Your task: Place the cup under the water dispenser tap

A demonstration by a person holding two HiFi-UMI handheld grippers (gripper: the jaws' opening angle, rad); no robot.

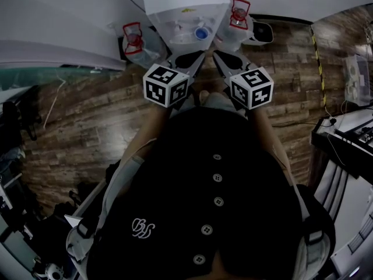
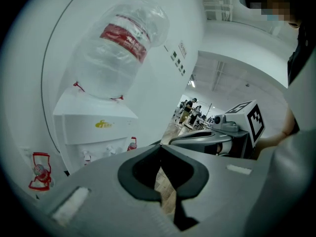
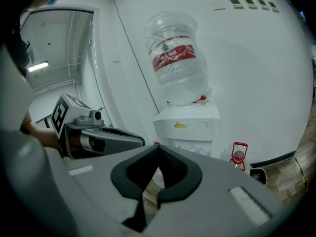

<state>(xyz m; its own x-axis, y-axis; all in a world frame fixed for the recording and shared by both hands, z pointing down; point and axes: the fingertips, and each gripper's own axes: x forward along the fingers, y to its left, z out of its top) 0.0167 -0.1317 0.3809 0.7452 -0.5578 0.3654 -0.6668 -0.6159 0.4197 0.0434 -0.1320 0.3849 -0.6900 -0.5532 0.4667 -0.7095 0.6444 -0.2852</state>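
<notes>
A white wall (image 3: 256,58) curved behind everything, and a wood-plank floor (image 1: 87,115) spread out in front of it. Against that wall stood the white water dispenser (image 3: 190,127), with a big clear bottle (image 3: 177,63) upended on top of it, a red label wrapped round the bottle's middle. The taps sat low on the dispenser's front, too small to read well.

The person stood facing the dispenser in a dark buttoned top (image 1: 215,214), arms held forward and close together. Both tools pointed at the dispenser and sloped a little downward, side by side and near each other, each with its marker cube toward the person.

The left tongs (image 2: 161,146) were pressed together, tips meeting, and only bare floor showed through the hollow behind the tips. The right tongs (image 3: 159,146) were pressed together in the same way, with nothing pinched between them.

On the floor on either side of the dispenser's foot stood a small red-framed stand (image 1: 133,37); from where I looked I could not tell what it carried.

As for the cup, I could not make it out in any of the views, neither under the taps nor in either pair of tongs.
</notes>
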